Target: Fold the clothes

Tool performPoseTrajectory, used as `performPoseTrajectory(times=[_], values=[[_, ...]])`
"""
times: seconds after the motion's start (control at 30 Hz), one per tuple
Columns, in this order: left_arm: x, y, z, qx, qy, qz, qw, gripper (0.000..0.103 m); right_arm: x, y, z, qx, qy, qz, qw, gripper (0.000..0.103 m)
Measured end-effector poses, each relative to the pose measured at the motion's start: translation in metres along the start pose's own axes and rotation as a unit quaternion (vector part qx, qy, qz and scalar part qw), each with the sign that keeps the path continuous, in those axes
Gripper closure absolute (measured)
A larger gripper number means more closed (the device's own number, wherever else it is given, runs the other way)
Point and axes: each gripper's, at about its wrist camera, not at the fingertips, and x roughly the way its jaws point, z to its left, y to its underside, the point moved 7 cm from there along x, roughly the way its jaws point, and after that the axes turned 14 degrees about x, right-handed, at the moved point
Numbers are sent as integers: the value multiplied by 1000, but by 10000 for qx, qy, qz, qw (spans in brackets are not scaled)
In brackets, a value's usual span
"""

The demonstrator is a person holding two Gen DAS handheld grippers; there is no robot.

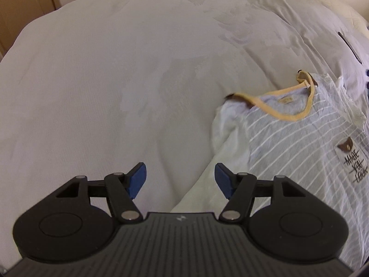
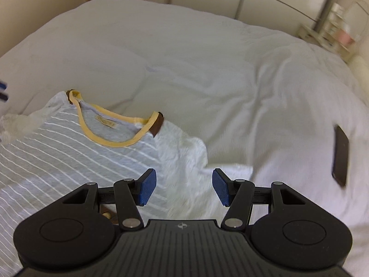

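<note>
Both claws, left (image 1: 180, 180) and right (image 2: 184, 186), hover agape over the shirt (image 2: 69, 143).

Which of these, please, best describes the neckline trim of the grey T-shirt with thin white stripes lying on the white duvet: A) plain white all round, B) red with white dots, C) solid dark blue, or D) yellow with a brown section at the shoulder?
D: the grey T-shirt with thin white stripes has a yellow neckline band ending in a brown strip at the shoulder; the left wrist view shows the same yellow trim.
</note>
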Motion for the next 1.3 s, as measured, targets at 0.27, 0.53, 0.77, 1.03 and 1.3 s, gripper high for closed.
performPoseTrajectory(times=[0.27,0.53,0.77,1.03,1.3], values=[[48,-46,-27,269,-92,23,9996,43,93,-38,-10,-1085,-914,168,9897,47],[112,-73,-39,704,453,-109,9964,55,168,-54,11,-1814,-1260,541,9738,54],[136,-73,-56,1246,1009,77,9870,76,199,-48,9,-1841,-1374,965,9685,54],[112,-69,-55,1477,1007,-185,9837,102,212,-50,5,-1505,-1641,1301,9662,75],[74,-81,-36,1402,578,-513,9871,102,185,-65,-11,-1200,-1427,955,9778,103]])
